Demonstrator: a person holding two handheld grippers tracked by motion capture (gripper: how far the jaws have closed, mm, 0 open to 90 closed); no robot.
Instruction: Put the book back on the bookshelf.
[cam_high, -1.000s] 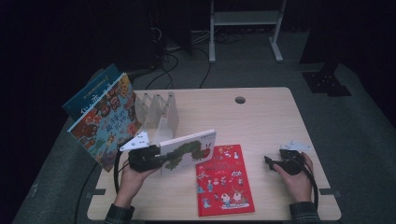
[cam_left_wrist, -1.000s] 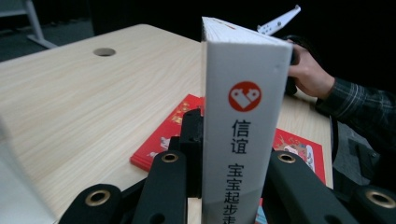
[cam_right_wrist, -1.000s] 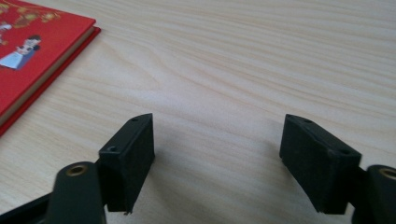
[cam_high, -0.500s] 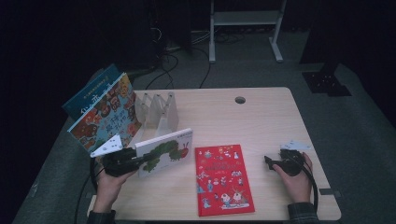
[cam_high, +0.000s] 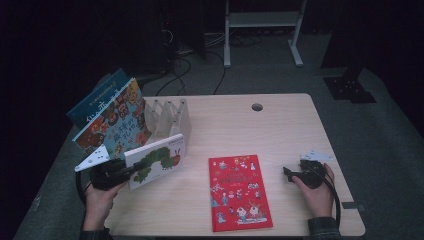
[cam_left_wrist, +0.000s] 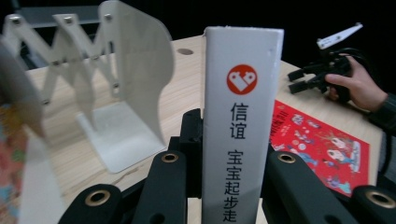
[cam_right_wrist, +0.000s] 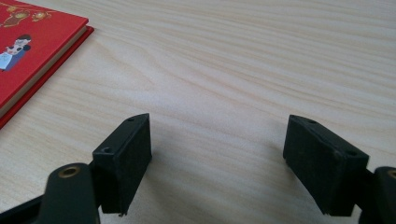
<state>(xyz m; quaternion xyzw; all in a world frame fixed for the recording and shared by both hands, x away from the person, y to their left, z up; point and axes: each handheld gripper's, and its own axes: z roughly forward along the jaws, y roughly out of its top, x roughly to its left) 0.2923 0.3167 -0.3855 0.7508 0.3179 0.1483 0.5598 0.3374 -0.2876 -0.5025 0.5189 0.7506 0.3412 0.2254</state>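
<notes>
High view: caterpillar board book (cam_high: 156, 160) clamped in left hand-held gripper (cam_high: 116, 172), long axis toward white accordion book rack (cam_high: 167, 117) just beyond; left gripper view: spine upright, rack up-left; right gripper view: right hand-held gripper (cam_right_wrist: 217, 161) agape, empty, over bare surface (cam_right_wrist: 243, 70), red book (cam_right_wrist: 32, 39) up-left.

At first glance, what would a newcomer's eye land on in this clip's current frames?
Probably the white caterpillar book, clamped spine-first in the left gripper beside the white accordion book rack at the table's left. Next, the bright red book lying flat mid-table, with the right gripper resting open on bare wood beside it.
</notes>
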